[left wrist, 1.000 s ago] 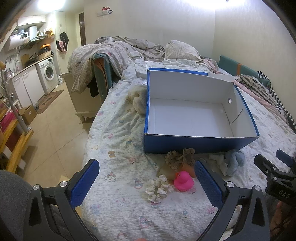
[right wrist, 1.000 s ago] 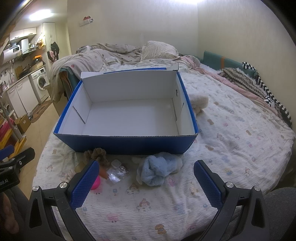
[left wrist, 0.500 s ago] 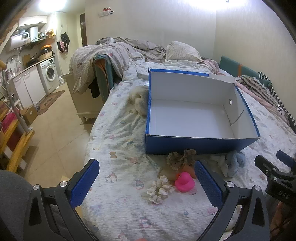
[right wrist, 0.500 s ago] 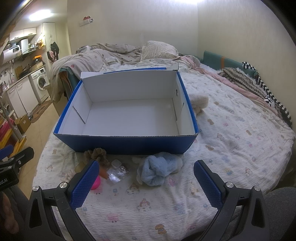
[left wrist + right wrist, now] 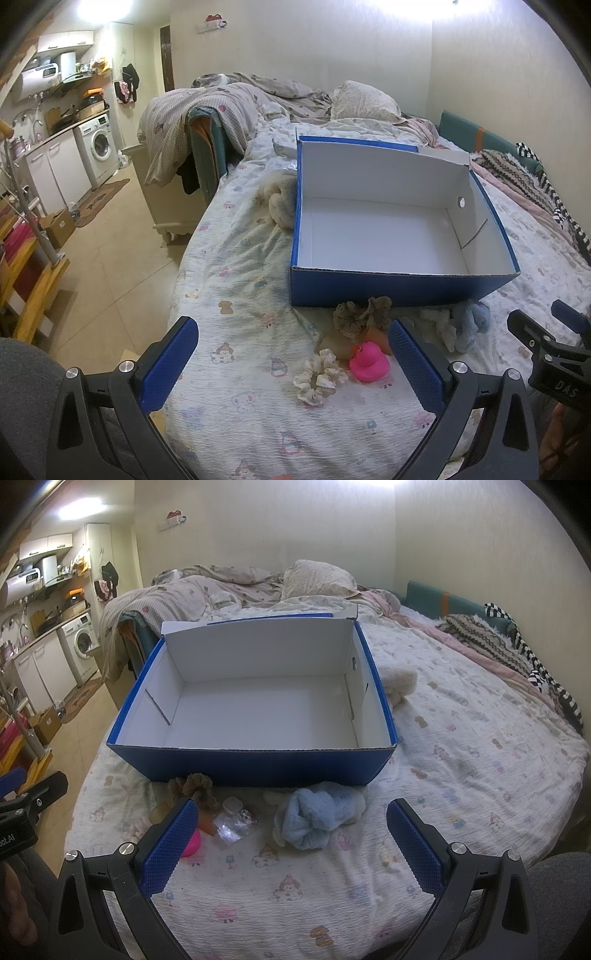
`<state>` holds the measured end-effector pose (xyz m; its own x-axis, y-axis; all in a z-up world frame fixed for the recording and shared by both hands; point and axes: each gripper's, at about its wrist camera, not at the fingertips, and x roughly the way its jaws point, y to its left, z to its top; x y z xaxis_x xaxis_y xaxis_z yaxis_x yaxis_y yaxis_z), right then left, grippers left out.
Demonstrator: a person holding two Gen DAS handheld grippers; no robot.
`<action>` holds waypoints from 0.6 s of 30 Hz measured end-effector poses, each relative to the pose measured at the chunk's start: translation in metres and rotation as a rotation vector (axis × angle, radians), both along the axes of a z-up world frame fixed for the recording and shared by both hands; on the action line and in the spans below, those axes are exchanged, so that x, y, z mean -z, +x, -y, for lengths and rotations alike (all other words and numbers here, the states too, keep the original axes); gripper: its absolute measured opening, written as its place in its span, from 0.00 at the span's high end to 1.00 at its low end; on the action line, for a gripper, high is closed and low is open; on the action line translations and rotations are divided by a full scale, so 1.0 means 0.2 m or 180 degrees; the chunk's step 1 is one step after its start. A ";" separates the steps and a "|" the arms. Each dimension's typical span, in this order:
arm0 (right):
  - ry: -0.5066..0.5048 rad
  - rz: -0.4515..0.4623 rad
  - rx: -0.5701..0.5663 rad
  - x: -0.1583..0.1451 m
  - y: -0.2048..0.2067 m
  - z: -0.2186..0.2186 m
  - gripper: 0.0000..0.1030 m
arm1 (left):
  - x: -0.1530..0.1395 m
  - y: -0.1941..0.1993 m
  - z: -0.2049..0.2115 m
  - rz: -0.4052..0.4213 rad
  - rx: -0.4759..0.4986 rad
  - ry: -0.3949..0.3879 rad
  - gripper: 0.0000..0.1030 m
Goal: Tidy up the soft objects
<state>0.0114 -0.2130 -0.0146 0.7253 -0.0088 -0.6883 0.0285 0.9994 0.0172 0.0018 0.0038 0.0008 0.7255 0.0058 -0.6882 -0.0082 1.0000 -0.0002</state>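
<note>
An open blue box (image 5: pixel 402 290) with a white empty inside stands on the bed; it also shows in the right wrist view (image 5: pixel 258 766). In front of it lie a cream scrunchie (image 5: pixel 319 376), a pink rubber duck (image 5: pixel 367 363), a brown scrunchie (image 5: pixel 360 315), a light blue plush cloth (image 5: pixel 314 818) and a clear plastic wrapper (image 5: pixel 232 823). My left gripper (image 5: pixel 291 363) is open and empty, above the bed just before the scrunchie and duck. My right gripper (image 5: pixel 290 847) is open and empty, just before the blue cloth.
A cream fluffy item (image 5: pixel 280 205) lies left of the box, and another one (image 5: pixel 400 681) lies at its right side. Crumpled bedding and a pillow (image 5: pixel 317 578) fill the far end. The bed edge drops to a tiled floor (image 5: pixel 103 258) at left.
The left wrist view has shifted slightly, so the box and objects sit a little to the right and lower. The right gripper has not moved.
</note>
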 end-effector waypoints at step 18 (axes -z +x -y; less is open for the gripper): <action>-0.0003 -0.0009 0.0000 0.01 0.00 -0.01 0.00 | 0.00 0.00 0.00 -0.0001 0.0003 0.0001 0.00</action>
